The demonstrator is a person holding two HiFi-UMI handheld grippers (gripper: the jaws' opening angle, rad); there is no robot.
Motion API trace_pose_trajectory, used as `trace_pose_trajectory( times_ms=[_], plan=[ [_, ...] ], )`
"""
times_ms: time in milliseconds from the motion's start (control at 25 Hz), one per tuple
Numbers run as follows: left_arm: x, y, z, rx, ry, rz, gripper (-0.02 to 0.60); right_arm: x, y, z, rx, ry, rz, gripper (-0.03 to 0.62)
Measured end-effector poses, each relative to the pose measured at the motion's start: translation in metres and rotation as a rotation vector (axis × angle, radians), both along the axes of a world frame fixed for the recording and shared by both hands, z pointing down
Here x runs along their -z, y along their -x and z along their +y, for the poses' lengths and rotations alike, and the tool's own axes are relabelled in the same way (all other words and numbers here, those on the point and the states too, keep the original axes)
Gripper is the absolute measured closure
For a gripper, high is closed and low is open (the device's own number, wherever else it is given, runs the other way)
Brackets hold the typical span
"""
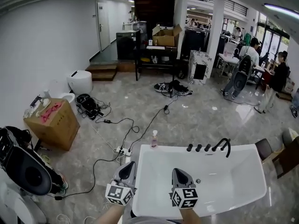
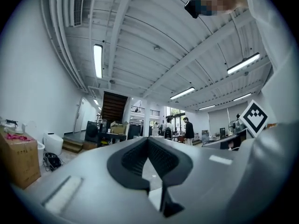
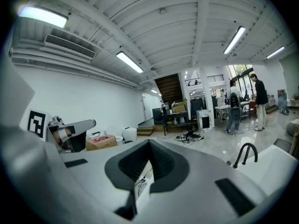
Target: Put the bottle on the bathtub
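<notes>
Left gripper (image 1: 126,170): jaws closed tip to tip with nothing between them, held at the near-left edge of the white bathtub (image 1: 254,174). Right gripper (image 1: 181,175): jaws also shut and empty, held over the bathtub's near end.

Both point toward 12 o'clock.

Bottle (image 1: 154,139): pinkish, with a pump top. It stands upright on the bathtub's far rim by the left corner, at 1 o'clock from the left gripper and 11 o'clock from the right, well apart from both.

Black faucet (image 1: 223,146): on the same rim, at 2 o'clock from the right gripper.

Power strip (image 1: 122,150): on the floor beside the bathtub's far-left corner.
</notes>
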State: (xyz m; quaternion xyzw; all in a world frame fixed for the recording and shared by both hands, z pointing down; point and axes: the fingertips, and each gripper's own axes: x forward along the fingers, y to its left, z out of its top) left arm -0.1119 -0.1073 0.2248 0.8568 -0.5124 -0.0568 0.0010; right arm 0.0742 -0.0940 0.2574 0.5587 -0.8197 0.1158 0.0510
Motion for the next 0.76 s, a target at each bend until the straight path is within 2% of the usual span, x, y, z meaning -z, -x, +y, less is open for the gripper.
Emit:
trace_pose_trajectory(
  times_ms=[120, 320, 760],
  plan=[
    [0.011, 0.001, 0.003, 0.011, -0.021, -0.005, 0.572, 0.014, 0.005, 0.001, 0.022, -0.010, -0.025, 0.588],
    [0.021, 0.005, 0.006, 0.022, -0.028, -0.011, 0.572, 0.029, 0.012, 0.003, 0.039, -0.040, -0.005, 0.588],
    [0.020, -0.006, 0.019, 0.020, -0.033, -0.020, 0.572, 0.026, 0.006, 0.014, 0.021, -0.047, -0.020, 0.588]
  ],
)
